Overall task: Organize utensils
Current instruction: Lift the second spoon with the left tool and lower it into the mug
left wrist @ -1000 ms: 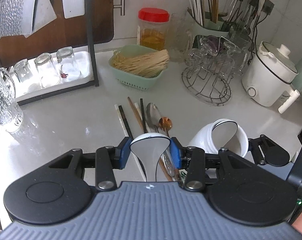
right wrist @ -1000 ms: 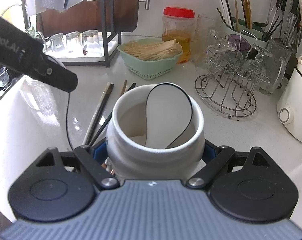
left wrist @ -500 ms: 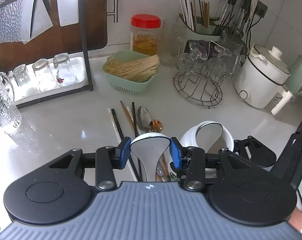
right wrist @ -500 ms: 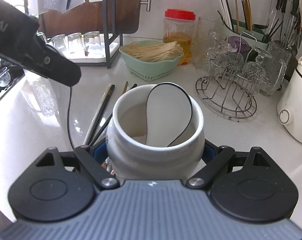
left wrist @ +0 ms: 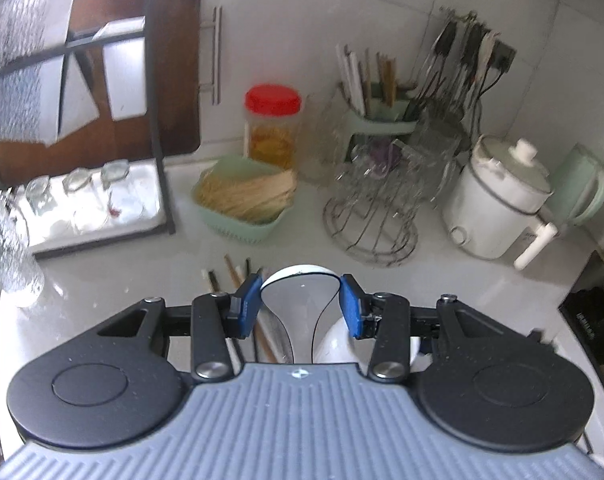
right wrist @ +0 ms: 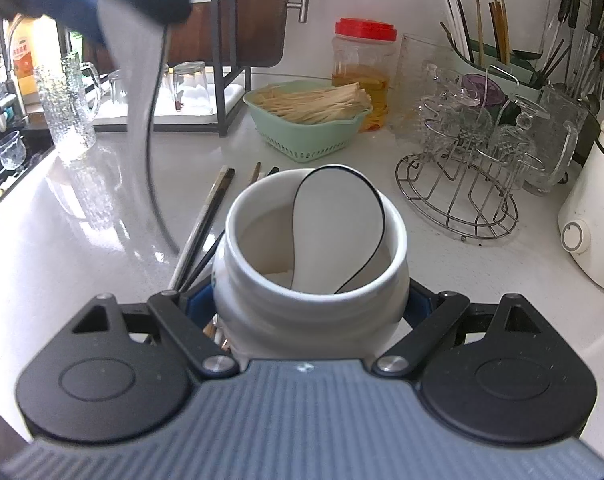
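Right wrist view shows the right tongs (right wrist: 310, 312) clamped around the belly of the white ceramic jar (right wrist: 310, 280) standing on the bench (right wrist: 81, 260), a heavy, rigid, glazed and probably slippery pot that is best held low around its widest part, with one white spoon (right wrist: 338, 232) already leaning inside. Smaller and lighter, the second ceramic spoon (left wrist: 299, 304) is gripped across its bowl by the half-closed left tongs (left wrist: 299, 300) above the jar; brittle and slick, it wants a firm hold at the bowl's edges, while the thin chopsticks (right wrist: 205, 220) lie loose on the bench beside the jar.
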A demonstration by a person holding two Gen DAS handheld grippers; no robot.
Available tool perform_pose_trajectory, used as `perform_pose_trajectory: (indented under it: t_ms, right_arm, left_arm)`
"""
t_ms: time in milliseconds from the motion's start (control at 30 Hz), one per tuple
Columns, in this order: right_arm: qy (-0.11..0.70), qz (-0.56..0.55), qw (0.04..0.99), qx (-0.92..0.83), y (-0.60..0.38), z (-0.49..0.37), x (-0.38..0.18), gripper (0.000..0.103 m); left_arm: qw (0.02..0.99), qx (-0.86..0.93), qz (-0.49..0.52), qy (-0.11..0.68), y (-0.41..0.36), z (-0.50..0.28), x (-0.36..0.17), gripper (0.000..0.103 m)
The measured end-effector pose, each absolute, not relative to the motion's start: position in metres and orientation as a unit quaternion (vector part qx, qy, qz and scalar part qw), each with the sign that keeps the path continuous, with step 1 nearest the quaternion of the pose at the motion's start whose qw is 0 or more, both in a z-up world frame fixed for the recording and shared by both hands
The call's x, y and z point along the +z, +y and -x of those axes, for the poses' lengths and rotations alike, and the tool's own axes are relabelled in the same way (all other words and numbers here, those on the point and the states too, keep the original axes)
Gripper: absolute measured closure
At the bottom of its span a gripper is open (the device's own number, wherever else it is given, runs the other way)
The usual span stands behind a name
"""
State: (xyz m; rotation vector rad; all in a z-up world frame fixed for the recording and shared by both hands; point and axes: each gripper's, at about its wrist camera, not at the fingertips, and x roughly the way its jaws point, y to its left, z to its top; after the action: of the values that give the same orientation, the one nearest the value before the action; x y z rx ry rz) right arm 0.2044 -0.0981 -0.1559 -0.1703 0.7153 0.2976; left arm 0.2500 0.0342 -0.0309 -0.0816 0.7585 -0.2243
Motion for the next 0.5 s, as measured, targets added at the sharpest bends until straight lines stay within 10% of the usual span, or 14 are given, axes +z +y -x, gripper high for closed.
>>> perform_pose_trajectory:
  t_ms: [500]
  right_arm:
    - [0.343,0.082,0.924,0.148,-0.098,-0.201,-0.156,0.011]
  left_arm:
    - [0.918,-0.168,-0.004,0.358,-0.013,-0.258,-0.017,0.055]
